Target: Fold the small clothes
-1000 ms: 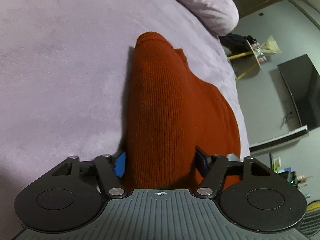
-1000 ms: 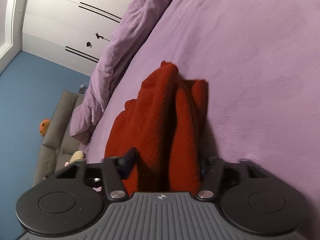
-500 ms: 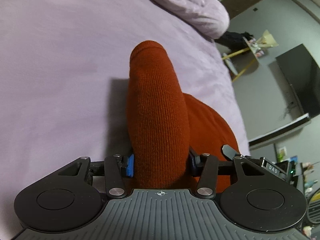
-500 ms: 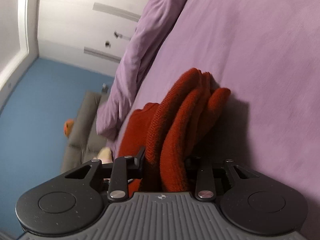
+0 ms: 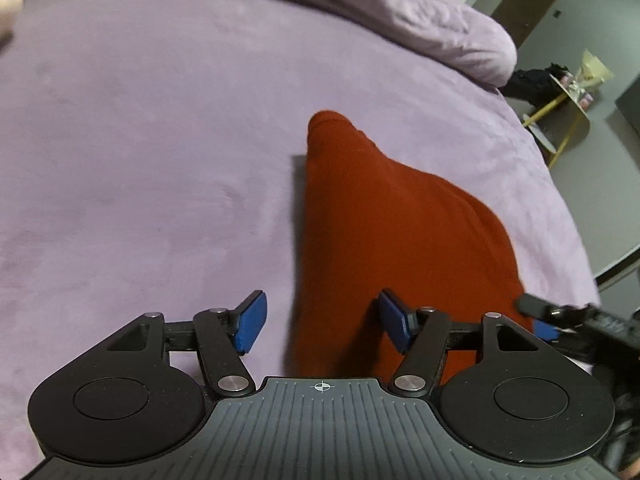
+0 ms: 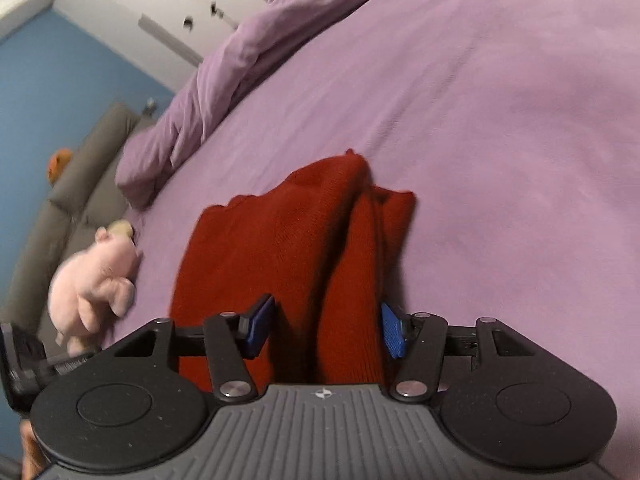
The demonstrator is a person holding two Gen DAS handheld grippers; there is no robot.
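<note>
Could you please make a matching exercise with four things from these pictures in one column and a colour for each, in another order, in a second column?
Things:
1. knitted garment
2. bed cover
3. plush toy
4. wall behind the sofa

Colours:
A. blue
B. pink
C. rust red
D. lilac

Pairs: 1-C, 2-D, 3-B, 4-A
</note>
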